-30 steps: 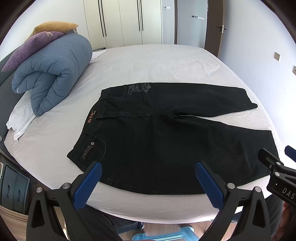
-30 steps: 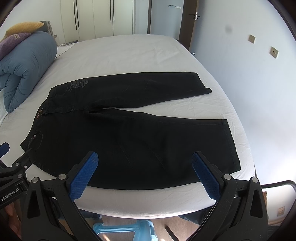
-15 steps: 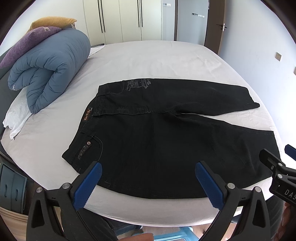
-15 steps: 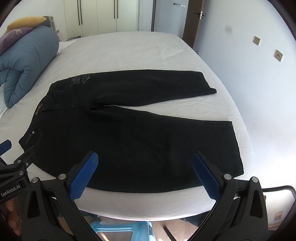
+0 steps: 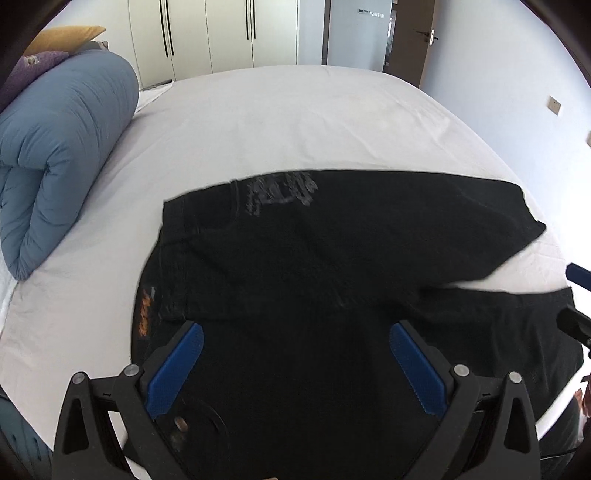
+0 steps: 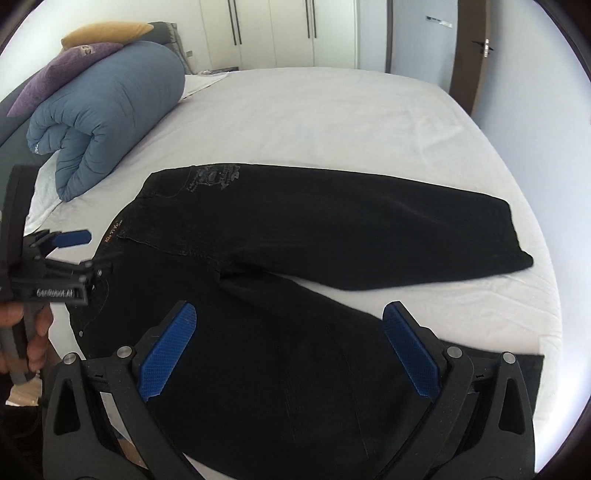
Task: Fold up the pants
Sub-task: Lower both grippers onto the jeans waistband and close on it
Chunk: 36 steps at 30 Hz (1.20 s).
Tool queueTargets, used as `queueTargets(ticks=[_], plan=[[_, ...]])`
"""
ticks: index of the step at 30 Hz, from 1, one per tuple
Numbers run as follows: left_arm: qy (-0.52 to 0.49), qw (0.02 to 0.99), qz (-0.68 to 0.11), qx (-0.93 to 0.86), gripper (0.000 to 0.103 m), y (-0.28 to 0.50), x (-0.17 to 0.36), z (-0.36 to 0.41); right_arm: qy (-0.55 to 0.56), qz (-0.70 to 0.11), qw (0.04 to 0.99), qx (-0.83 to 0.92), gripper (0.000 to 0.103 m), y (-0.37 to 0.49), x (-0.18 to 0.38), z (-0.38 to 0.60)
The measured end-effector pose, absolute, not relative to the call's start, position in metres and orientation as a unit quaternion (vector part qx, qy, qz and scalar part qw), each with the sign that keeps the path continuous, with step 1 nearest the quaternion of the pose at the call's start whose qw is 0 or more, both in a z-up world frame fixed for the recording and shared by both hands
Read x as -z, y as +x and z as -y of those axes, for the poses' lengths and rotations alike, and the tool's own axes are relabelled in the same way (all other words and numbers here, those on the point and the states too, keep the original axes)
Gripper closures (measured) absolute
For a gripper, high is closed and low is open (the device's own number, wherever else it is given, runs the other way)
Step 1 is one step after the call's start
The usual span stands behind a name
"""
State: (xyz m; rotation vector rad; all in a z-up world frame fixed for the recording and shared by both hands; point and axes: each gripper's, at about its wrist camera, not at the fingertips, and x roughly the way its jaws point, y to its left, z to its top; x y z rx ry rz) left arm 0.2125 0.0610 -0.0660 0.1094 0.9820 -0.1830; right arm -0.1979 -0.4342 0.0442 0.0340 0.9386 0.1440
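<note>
- Black denim pants (image 5: 295,266) (image 6: 295,258) lie spread flat on the white-sheeted bed (image 5: 295,122) (image 6: 314,118), waistband toward the left, both legs running to the right.
- Legs are splayed apart: the far leg angles away toward the bed's right side, the near leg runs along the near edge; a wedge of white sheet shows between them.
- Grey printed patch (image 5: 280,192) (image 6: 214,177) sits on the far hip area; an orange-lettered waistband label (image 5: 146,314) (image 6: 112,230) is on the left end.
- Left tool (image 5: 295,363): blue-padded fingers (image 5: 173,369) spread wide, released, nothing between them. It hovers over the waistband end of the near half; contact with the cloth cannot be told. In the right wrist view it (image 6: 88,253) sits at the left edge by the waistband, held by a hand (image 6: 26,332).
- Right tool (image 6: 290,350): blue-padded fingers (image 6: 412,354) also spread wide, released, grasping nothing. It is over the near leg, right of the crotch seam.
- Rolled blue quilted duvet (image 5: 55,158) (image 6: 107,110) lies at the bed's left side, well apart from the pants.
- Purple pillow (image 6: 62,77) and mustard-yellow pillow (image 6: 103,31) are stacked behind the duvet.
- White wardrobe doors (image 5: 221,33) (image 6: 277,29) stand beyond the bed.
- Left wrist view is motion-blurred; fine detail is unreadable.
</note>
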Motion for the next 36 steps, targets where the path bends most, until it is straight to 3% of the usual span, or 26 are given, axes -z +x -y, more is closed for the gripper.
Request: queueTargets(ticks=[7, 11, 13, 15, 18, 26, 28, 33, 34, 36], plan=[[0.15, 0.859, -0.474, 0.118, 0.0, 0.359, 0.08, -0.076, 0.024, -0.462, 0.874, -0.149, 0.002, -0.107, -0.018, 0.457], [0.204, 0.826, -0.501, 0.161, 0.004, 0.417, 0.105, -0.067, 0.012, -0.472, 0.86, -0.191, 0.01, -0.069, -0.001, 0.463], [0.222, 0.807, -0.516, 0.184, 0.006, 0.431, 0.117, -0.06, 0.003, -0.476, 0.854, -0.21, 0.014, -0.055, 0.008, 0.467], [0.234, 0.785, -0.534, 0.208, 0.017, 0.445, 0.131, -0.056, -0.011, -0.48, 0.848, -0.226, 0.019, -0.043, 0.017, 0.468], [0.25, 0.758, -0.561, 0.221, 0.022, 0.463, 0.149, -0.058, -0.026, -0.49, 0.834, -0.255, 0.027, -0.022, 0.031, 0.47], [0.187, 0.735, -0.608, 0.237, 0.022, 0.486, 0.167, -0.081, -0.019, -0.489, 0.82, -0.297, 0.029, 0.017, 0.038, 0.474], [0.189, 0.732, -0.609, 0.24, 0.026, 0.487, 0.166, -0.082, -0.021, -0.485, 0.819, -0.305, 0.035, 0.02, 0.032, 0.469], [0.198, 0.725, -0.608, 0.258, 0.066, 0.473, 0.156, -0.073, -0.049, -0.48, 0.818, -0.313, 0.039, 0.04, 0.023, 0.459], [0.202, 0.726, -0.605, 0.256, 0.068, 0.47, 0.153, -0.071, -0.055, -0.478, 0.819, -0.314, 0.04, 0.044, 0.021, 0.458], [0.218, 0.735, -0.592, 0.25, 0.084, 0.463, 0.146, -0.071, -0.063, -0.48, 0.815, -0.318, 0.04, 0.053, 0.019, 0.456]])
